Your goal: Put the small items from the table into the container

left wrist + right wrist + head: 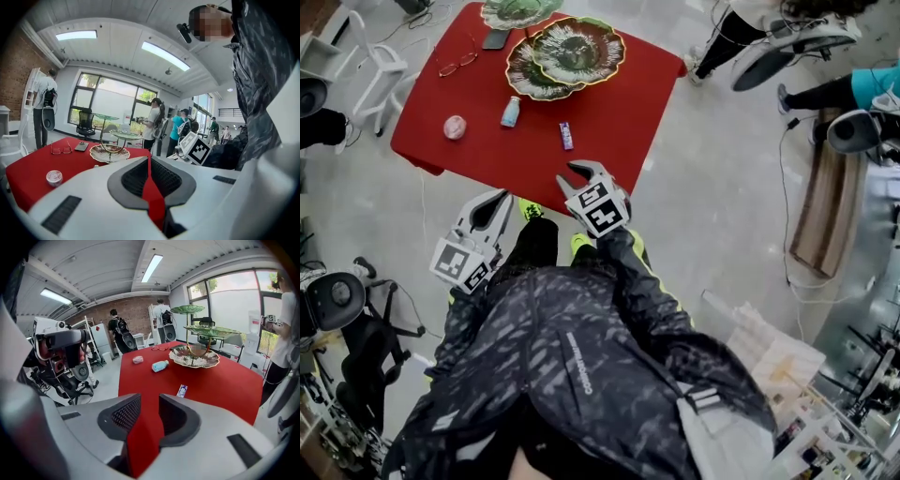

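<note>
The red counter (609, 103) carries a handful of things. Toward its far side stands a tiered dish stand (578, 52) with leaf-shaped plates, the lowest one resting on the red top. To the left of it, as the person faces the counter, lie a pair of glasses (457, 64) and, just beyond them, a dark phone (496, 38). Nearer the front edge three small things lie apart in a loose row: a round pinkish pot (455, 127), a pale blue bottle (511, 112) on its side, and a small purple-and-white packet (566, 135).
</note>
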`<state>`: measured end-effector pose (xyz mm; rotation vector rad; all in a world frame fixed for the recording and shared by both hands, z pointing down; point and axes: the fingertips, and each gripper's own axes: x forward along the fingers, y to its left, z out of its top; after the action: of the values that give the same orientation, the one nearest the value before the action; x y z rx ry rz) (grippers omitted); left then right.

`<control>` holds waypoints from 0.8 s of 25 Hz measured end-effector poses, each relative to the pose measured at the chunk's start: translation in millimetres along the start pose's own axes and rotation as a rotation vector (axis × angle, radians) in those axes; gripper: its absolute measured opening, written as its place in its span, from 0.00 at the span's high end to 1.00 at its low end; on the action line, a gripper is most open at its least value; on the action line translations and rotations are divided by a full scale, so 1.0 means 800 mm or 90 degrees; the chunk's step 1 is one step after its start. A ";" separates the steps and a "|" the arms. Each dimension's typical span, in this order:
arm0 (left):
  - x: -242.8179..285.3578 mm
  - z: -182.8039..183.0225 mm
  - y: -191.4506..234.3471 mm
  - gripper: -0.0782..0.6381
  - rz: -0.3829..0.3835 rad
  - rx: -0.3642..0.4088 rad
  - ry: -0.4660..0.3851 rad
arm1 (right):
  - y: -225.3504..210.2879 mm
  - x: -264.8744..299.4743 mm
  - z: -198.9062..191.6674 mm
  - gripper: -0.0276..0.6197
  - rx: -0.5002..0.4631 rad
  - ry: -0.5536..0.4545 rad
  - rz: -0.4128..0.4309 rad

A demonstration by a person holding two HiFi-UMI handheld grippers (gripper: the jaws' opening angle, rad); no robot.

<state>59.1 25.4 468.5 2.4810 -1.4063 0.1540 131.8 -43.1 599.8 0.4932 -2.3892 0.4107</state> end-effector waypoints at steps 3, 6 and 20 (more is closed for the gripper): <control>0.004 -0.007 0.013 0.86 -0.001 -0.009 0.008 | -0.014 0.018 -0.007 0.76 0.020 0.013 -0.013; 0.008 -0.008 0.027 0.86 0.003 -0.015 0.007 | -0.031 0.034 -0.012 0.73 0.033 0.025 -0.029; -0.001 -0.017 0.065 0.86 0.026 -0.038 0.018 | -0.078 0.092 -0.032 0.62 0.092 0.066 -0.077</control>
<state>15.2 5.0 491.3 2.3940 -1.4293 0.1524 120.8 -105.0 677.2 0.6622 -2.2265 0.5437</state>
